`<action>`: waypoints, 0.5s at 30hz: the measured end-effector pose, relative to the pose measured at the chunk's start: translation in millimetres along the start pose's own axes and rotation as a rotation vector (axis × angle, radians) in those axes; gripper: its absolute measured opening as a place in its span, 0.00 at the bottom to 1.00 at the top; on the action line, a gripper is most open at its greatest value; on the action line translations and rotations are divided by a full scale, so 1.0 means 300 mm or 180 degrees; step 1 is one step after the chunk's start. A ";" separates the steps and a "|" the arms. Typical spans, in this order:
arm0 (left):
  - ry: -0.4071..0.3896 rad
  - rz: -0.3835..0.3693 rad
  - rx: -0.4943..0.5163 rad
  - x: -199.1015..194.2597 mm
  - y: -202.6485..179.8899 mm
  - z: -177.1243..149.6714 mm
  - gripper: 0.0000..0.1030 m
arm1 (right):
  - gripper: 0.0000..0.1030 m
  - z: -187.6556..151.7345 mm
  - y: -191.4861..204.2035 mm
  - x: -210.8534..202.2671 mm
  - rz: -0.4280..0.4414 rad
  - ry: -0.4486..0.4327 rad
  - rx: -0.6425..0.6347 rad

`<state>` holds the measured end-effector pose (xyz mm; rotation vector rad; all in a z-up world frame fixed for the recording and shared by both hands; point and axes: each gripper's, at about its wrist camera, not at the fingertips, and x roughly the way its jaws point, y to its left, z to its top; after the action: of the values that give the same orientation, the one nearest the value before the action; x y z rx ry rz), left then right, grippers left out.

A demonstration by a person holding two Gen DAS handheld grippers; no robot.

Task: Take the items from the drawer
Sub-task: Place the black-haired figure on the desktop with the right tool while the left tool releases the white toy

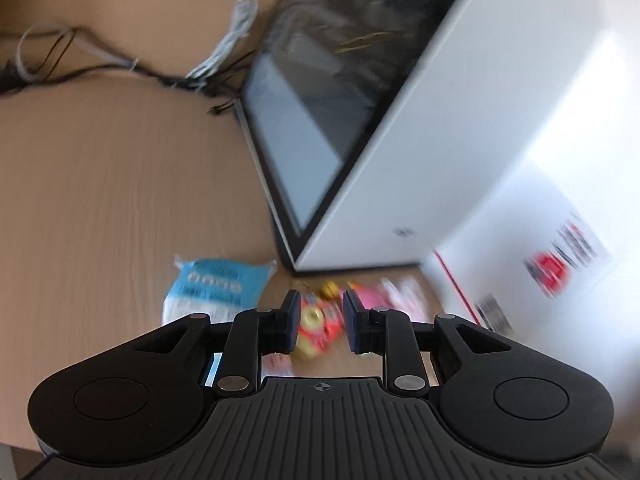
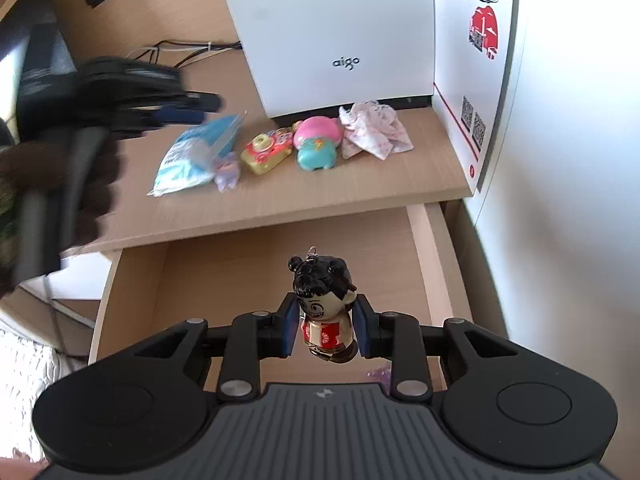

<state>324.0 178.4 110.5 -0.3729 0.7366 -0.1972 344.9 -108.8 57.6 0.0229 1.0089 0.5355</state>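
Above the open drawer, right fingers clamp a figurine; left fingers narrow, empty.

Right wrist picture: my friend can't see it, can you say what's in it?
The right tongs grip a small black-haired doll figure above the open drawer. On the desk behind sit a blue packet, a toy camera, a pink-and-teal toy and a crumpled cloth.

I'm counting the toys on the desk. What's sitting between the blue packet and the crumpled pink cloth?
In the right wrist view, between the blue packet and crumpled cloth: a small purple figure, a red-and-yellow toy, a pink-and-teal toy.
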 end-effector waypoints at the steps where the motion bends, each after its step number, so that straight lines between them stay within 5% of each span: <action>1: 0.0038 -0.0014 0.0137 -0.035 -0.010 -0.023 0.24 | 0.27 0.013 -0.001 0.008 0.0022 -0.0015 0.0005; 6: 0.0625 0.0284 0.0513 -0.143 0.001 -0.203 0.24 | 0.27 0.106 0.028 0.058 0.0183 -0.0130 -0.0084; 10: 0.1116 0.0507 -0.0037 -0.139 0.089 -0.337 0.24 | 0.27 0.220 0.110 0.096 0.0238 -0.0309 -0.0385; 15: 0.1358 0.0847 -0.0452 -0.120 0.169 -0.443 0.24 | 0.30 0.353 0.192 0.146 0.0264 -0.0698 -0.0636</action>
<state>208.9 201.2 22.3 -0.3674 1.2160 0.0307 424.6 -15.9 95.3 -0.0533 0.7398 0.6924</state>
